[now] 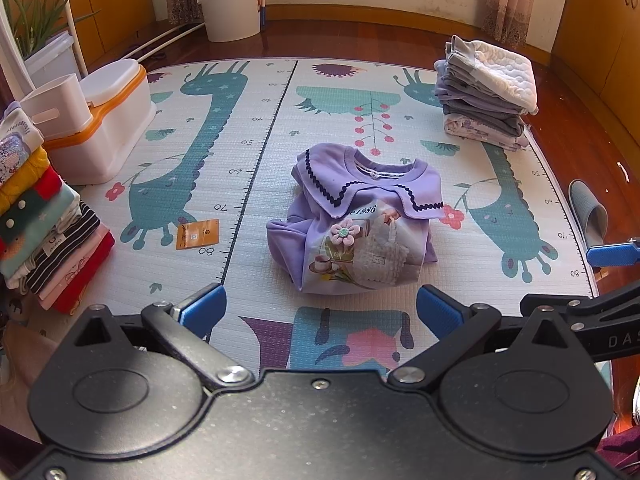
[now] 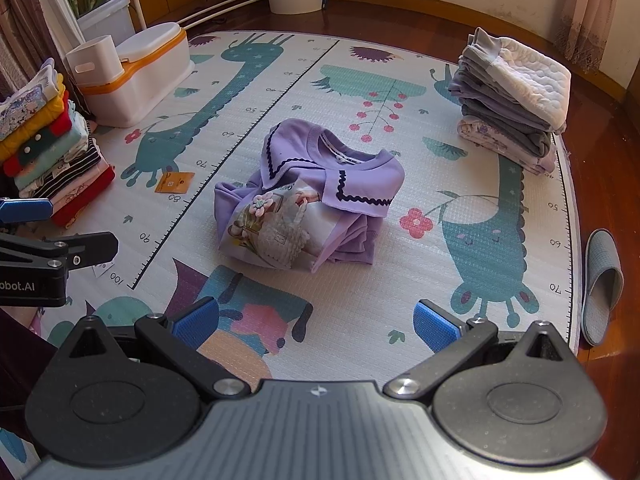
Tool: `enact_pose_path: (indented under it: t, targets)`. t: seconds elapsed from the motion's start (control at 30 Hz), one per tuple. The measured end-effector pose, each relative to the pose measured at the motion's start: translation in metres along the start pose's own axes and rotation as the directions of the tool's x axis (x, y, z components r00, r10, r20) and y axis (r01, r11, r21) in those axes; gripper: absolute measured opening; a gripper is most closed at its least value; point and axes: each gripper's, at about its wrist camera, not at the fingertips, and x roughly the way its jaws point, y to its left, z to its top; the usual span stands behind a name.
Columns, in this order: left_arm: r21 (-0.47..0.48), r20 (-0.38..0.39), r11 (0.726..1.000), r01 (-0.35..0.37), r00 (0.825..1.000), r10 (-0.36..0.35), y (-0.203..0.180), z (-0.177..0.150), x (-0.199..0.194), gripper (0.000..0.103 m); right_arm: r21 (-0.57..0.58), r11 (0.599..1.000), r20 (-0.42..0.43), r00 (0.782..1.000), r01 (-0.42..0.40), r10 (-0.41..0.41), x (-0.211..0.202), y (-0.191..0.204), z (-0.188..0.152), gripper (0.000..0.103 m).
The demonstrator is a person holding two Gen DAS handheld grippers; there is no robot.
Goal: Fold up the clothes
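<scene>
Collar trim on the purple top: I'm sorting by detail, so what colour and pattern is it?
Dark navy wavy zigzag trim edging the collar, clearest in the right wrist view.

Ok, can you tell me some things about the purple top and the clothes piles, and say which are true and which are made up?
1. The purple top lies folded on the play mat. True.
2. The left gripper grips the top. False: its jaws are open, holding nothing.
3. A grey slipper lies beside the mat. True.
4. The right gripper is shut. False: open.
5. The colourful pile sits on the top. False: it stands apart, by the mat's edge.
</scene>
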Motion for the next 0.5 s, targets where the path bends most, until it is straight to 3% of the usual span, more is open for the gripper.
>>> enact_pose_path:
  t: [0.27,0.37,0.5]
  targets:
    - [0.038,-0.033,0.998,0.054,0.998,-0.053,-0.003,0.017,0.006,0.103,0.011,0.998,-0.033,0.997,-0.063,0.063,0.006,-0.005,0.01,0.103]
    - [0.045,-0.008,0.995,0.092,0.996,-0.092,-0.001,0.033,0.005,0.103,-0.004,0.996,-0.036,0.996,-0.085,0.085,0.007,-0.009,0.023,0.102]
    - [0.123,-0.061,0.987,0.098,0.994,-0.091,0.001,0.055,0.015,0.103,-0.054,0.993,-0.024,0.995,-0.101,0.1,0.003,-0.013,0.049,0.097]
